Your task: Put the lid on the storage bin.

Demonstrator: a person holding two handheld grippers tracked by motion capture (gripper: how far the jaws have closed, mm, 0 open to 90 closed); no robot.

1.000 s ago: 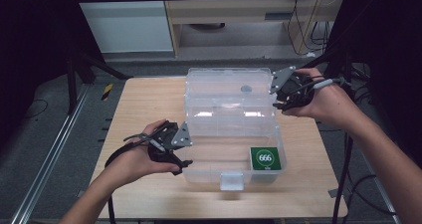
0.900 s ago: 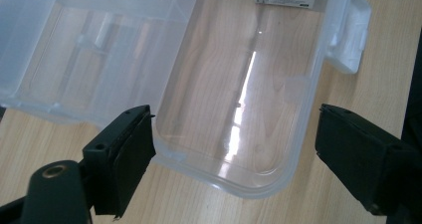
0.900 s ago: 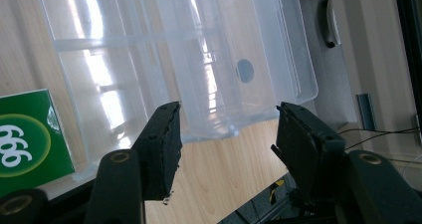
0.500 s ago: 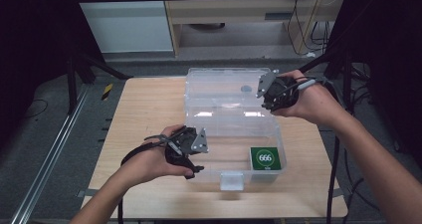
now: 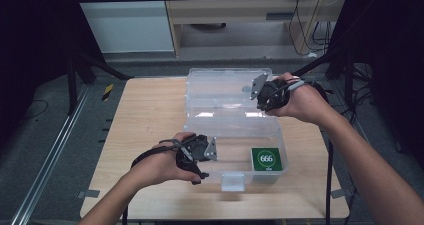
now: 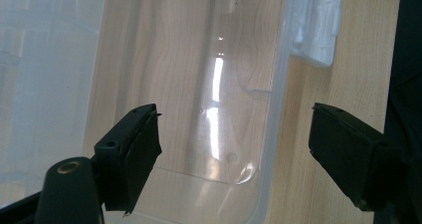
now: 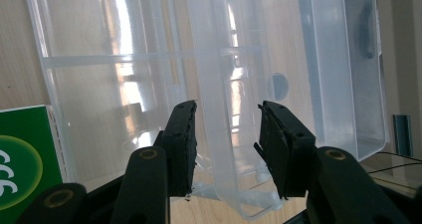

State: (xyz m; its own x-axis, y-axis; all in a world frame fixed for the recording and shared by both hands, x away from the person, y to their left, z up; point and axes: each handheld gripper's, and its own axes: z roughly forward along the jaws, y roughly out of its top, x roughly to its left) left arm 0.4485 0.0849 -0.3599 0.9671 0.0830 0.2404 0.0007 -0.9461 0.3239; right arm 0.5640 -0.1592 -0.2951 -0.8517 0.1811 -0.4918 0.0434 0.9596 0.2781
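A clear plastic storage box (image 5: 235, 130) sits open in the middle of the wooden table (image 5: 145, 120), its lid (image 5: 222, 82) swung back toward twelve o'clock and its tray toward six, with a white latch tab (image 5: 233, 181) on the near wall. Inside the tray, down in the five o'clock corner, lies a green card (image 5: 268, 159) printed with "666" in a white ring.

At about two o'clock from the box's middle, the right gripper (image 5: 264, 96) is over the back right corner, where lid and tray meet. In its own view the two black jaws stand narrowly apart with an upright clear wall of the box (image 7: 221, 134) running up between them; the pads look close to that wall on both sides, but I cannot tell whether they press it. The green card (image 7: 25, 154) shows at nine o'clock in that view.

At about seven o'clock, the left gripper (image 5: 197, 155) is at the tray's near left corner, held in the person's left hand (image 5: 160, 165). Its jaws are spread wide, holding nothing, and the tray's near rim (image 6: 271, 149) passes up through the gap between them, with the latch tab (image 6: 318, 25) at one o'clock.

Cables trail from both grippers. Beyond the table at twelve o'clock stand a pale cabinet (image 5: 125, 20) and a wooden bench (image 5: 240, 15).
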